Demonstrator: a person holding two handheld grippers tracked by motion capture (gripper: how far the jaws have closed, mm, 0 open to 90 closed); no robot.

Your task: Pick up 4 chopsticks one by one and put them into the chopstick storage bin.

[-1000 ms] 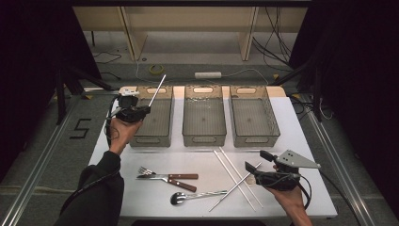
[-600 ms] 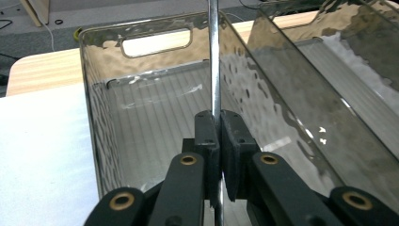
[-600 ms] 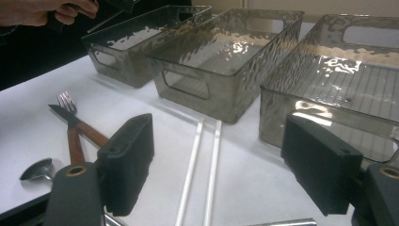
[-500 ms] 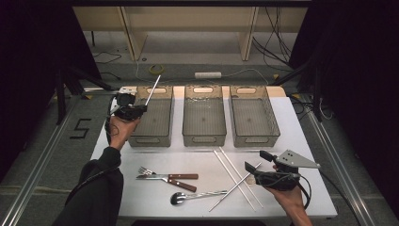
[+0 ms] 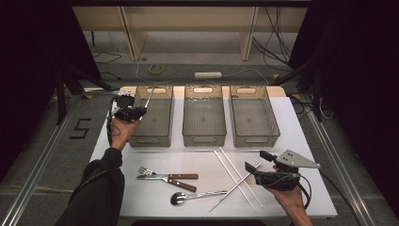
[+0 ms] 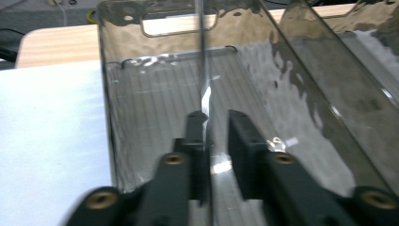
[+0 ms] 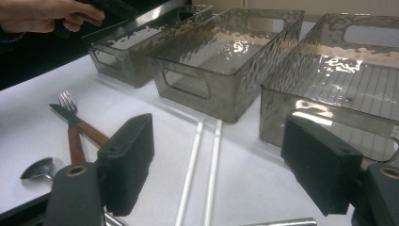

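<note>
Steel chopstick [image 6: 203, 70] slips from the left tongs [image 6: 217, 123], jaws just parting over the bin [image 6: 301, 89]. Thin, stiff, slick: pinch it mid-shaft. Right tongs [image 7: 221, 165] gape, empty.

Three clear plastic bins stand side by side at the back of the white table [image 5: 306, 155]: the left bin [image 5: 153, 120], the middle bin [image 5: 203, 121] and the right bin [image 5: 254, 121]. A thin silver chopstick [image 5: 149, 98] sticks up over the left bin, with the left gripper [image 5: 134, 113] at that bin's left wall. In front of the bins lie a metal fork [image 5: 147, 171] beside a wooden-handled knife [image 5: 164, 177], a shiny metal spoon [image 5: 197, 195] in front of them, and three long silver chopsticks [image 5: 235, 176] to the right. The right gripper [image 5: 254, 169] is at the right end of those sticks.
</note>
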